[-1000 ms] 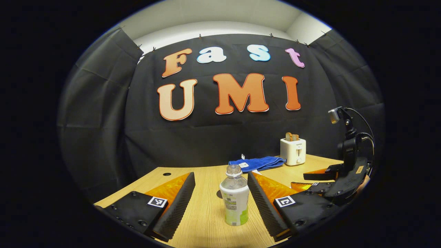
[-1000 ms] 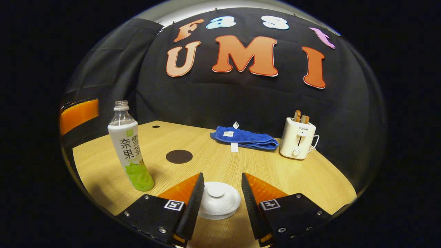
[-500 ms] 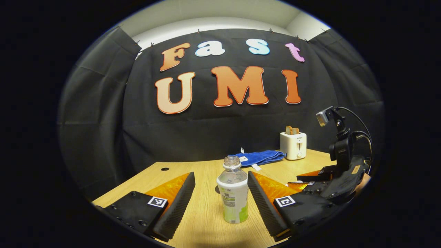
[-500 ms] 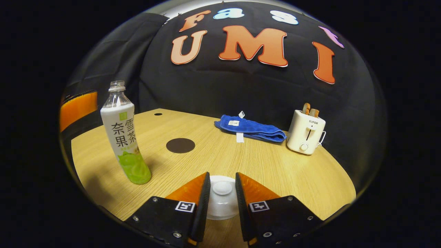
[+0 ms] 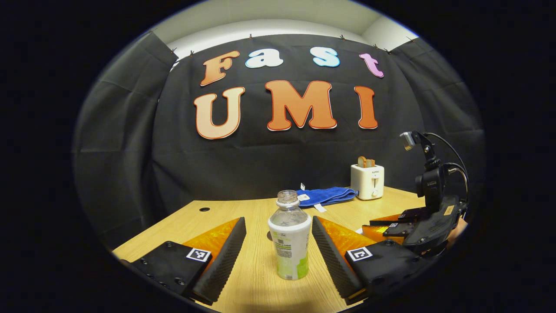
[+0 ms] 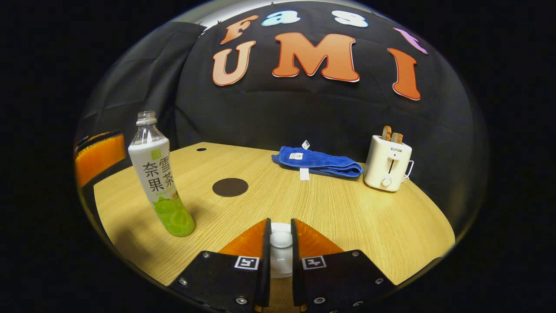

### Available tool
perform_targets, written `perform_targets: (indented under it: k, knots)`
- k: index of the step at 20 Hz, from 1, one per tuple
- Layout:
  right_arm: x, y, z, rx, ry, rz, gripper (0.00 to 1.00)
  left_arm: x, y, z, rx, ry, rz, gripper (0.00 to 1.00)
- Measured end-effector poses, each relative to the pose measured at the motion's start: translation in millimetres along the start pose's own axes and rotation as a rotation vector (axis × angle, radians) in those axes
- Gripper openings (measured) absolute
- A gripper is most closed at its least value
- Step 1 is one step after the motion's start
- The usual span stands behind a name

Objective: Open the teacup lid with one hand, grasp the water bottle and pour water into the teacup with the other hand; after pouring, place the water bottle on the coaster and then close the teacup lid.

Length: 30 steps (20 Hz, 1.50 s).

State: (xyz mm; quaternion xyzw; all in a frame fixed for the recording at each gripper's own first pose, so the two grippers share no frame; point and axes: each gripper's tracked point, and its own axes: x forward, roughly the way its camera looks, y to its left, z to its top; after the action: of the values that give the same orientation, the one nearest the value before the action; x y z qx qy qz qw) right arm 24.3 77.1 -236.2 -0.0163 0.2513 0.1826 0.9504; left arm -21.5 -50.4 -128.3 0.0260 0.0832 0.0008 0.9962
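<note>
right tongs (image 6: 280, 243) pinch the teacup lid (image 6: 280, 239) knob (smooth, breakable, likely slippery), left tongs (image 5: 278, 248) spread around the light, squashy water bottle (image 5: 289, 241).

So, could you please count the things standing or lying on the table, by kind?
Water bottle: 1
Teacup lid: 1
Coaster: 1
Blue towel: 1
Toaster: 1
Total: 5
</note>
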Motion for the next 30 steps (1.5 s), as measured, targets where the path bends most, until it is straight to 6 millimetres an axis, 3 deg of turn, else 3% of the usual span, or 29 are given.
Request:
perform_targets:
  k: [4,8,15,17,20,23,24,30]
  knots:
    - [-7,-9,8,-0.003,-0.021,-0.011,0.22,5,-18,-20,-0.018,0.048,-0.038,0.96]
    - [-16,-16,16,0.009,-0.05,-0.018,0.21,16,-24,-46,-0.031,0.113,-0.048,0.98]
    - [-33,-43,26,0.051,-0.094,-0.061,0.21,39,-14,-84,-0.064,0.199,-0.003,0.96]
    - [-36,-49,25,0.07,-0.095,-0.071,0.21,47,-14,-94,-0.07,0.208,0.0,0.87]
    - [-40,-56,27,0.083,-0.104,-0.088,0.21,51,-14,-96,-0.081,0.2,-0.01,0.74]
    - [-46,-62,28,0.089,-0.115,-0.098,0.17,54,-11,-93,-0.054,0.189,0.002,0.7]
    - [-48,-64,29,0.091,-0.117,-0.103,0.21,57,-12,-91,-0.043,0.185,0.004,0.67]
    - [-60,-81,26,0.101,-0.123,-0.136,0.21,65,-15,-72,0.154,0.149,-0.003,0.67]
